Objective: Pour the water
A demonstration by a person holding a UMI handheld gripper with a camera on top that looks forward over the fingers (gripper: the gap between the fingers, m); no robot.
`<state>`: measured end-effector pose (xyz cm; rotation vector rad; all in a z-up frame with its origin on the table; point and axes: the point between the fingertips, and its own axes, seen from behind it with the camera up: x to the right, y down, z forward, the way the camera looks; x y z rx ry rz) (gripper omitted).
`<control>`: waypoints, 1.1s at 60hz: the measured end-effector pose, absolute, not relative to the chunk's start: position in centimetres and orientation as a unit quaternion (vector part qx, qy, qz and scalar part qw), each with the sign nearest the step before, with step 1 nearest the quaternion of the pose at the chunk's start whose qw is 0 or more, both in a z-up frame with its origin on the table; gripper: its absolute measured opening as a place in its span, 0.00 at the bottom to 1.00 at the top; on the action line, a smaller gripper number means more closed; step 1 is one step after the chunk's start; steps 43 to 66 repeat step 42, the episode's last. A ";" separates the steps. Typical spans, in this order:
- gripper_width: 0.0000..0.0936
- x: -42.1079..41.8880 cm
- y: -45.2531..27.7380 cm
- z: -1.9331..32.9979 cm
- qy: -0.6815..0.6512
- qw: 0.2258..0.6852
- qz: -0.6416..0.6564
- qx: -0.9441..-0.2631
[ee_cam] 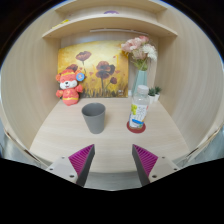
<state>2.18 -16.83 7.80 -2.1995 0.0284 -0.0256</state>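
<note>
The gripper (113,160) is hovering at the near edge of the tabletop (60,135), its two fingers standing wide apart with nothing between them, the magenta pads (82,157) showing on the inner faces. The fingers' bases are running out of sight below. The pale wooden tabletop is sitting inside a curved alcove, with a shelf (105,25) crossing above. A floral painting (95,70) is leaning against the back wall, its lower part partly covered by the things in front. Well beyond the fingers, the grey cup (93,117) is standing upright near the middle. To its right, the bottle (138,110) is standing upright on a red coaster (136,128); its label is too small to read, and its contents are hard to make out. A vase of pink flowers (140,62) is rising behind it, and an orange plush toy (68,86) is sitting at back left.
</note>
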 end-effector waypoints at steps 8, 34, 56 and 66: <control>0.82 -1.2 -17.8 13.9 0.006 0.489 0.001 -0.872; 0.82 -5.3 -20.9 22.6 0.001 0.535 -0.002 -0.845; 0.82 -5.1 -21.7 23.1 0.004 0.532 -0.010 -0.846; 0.82 -5.1 -21.7 23.1 0.004 0.532 -0.010 -0.846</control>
